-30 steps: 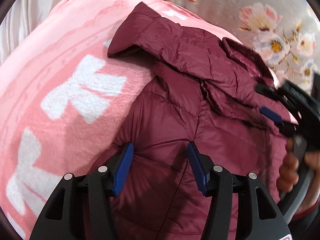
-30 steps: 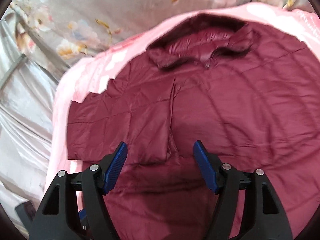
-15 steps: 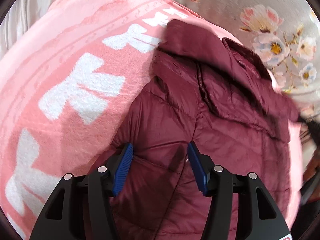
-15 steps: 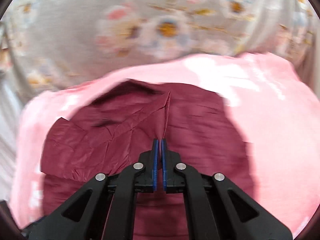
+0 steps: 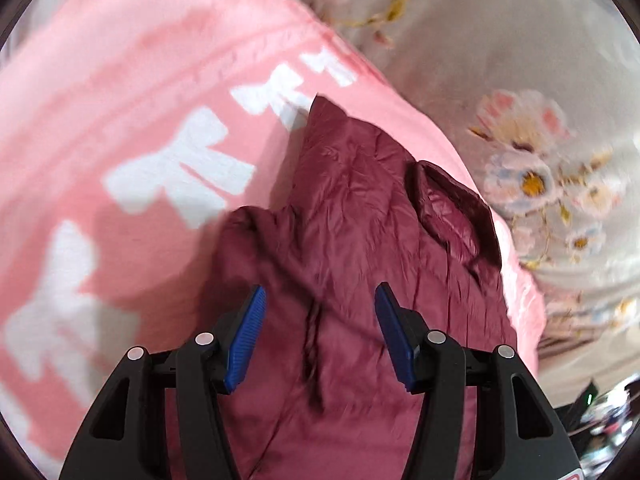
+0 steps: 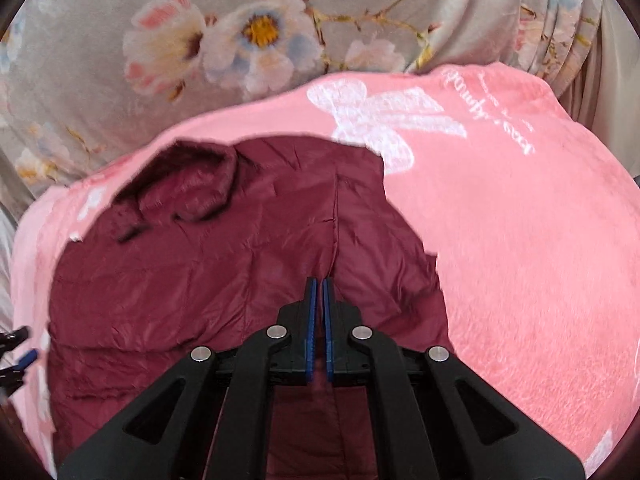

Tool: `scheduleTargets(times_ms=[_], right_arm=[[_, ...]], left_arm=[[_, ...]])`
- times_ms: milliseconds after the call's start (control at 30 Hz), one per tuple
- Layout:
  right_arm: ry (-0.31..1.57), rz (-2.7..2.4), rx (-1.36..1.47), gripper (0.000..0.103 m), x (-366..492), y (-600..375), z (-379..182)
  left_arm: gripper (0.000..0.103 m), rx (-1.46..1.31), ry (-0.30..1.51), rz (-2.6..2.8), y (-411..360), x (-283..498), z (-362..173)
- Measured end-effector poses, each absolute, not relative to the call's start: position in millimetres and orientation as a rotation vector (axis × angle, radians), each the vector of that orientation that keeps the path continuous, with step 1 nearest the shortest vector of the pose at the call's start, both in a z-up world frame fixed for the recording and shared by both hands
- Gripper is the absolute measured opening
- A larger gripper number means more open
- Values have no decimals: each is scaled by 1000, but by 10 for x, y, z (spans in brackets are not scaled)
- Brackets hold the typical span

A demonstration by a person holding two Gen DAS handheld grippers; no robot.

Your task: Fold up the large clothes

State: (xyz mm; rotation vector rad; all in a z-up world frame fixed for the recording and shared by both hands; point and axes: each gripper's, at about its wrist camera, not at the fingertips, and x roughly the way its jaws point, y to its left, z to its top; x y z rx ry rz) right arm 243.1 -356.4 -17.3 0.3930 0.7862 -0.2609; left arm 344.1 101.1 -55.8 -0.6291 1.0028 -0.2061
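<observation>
The maroon puffer jacket (image 6: 200,280) was laid on a pink blanket (image 6: 520,240), collar (image 6: 188,184) away from the tongs. The right tongs (image 6: 319,320) were pinched onto a raised ridge of its fabric; the left tongs (image 5: 318,336) were held wide above it. The shell was judged light, soft, slippery; seams and hems were judged the best holds.

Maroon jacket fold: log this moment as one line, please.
jacket: on pink blanket | right gripper: shut on jacket | left gripper: open above jacket
</observation>
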Motion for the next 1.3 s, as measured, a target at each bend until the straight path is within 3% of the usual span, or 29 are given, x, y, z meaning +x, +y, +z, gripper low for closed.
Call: scheduleTargets(times_ms=[267,333,367,567,667,733,800,900,967,1033,1167,1300], right_arm=[[761,-246,399,2,2420,-3695,19],[772,-259,391,2,2370,-3710,-51],[785,-266,390,2,2353,-3724,-119],[861,-246,461,2,2274,-3781,-545],[837,-194,501,14,2299,-3714,-520],[819,-188,486,56,2348,-3633,-485],[801,-195,457,64,2406,-3549,-456],[856,-162,456,64,2590,-3442,-563],[908,-134,463,53,2685,-3387,-675],[919,-136,444,4,2688,-3348,-661],[788,-151,444,1,2432,-3441,-393],[944,-185,393,1,2499,-3417,-857]], left_arm=[[51,-835,1048,-127,1151,3873,-910],[15,-789,1031,-107,1153,3905,-850],[9,-747,1033,-90,1145,3922,-830],[6,-697,1013,-69,1205,3872,-891],[6,-675,1011,-64,1166,3863,-916],[6,-666,1008,-58,1149,3867,-914],[6,-662,1010,-56,1142,3867,-912],[7,-677,1013,-56,1148,3873,-926],[8,-699,1021,-58,1165,3885,-938],[7,-706,1030,-65,1188,3888,-917],[5,-647,987,-83,1227,3819,-797],[4,-542,999,-66,1074,3798,-957]])
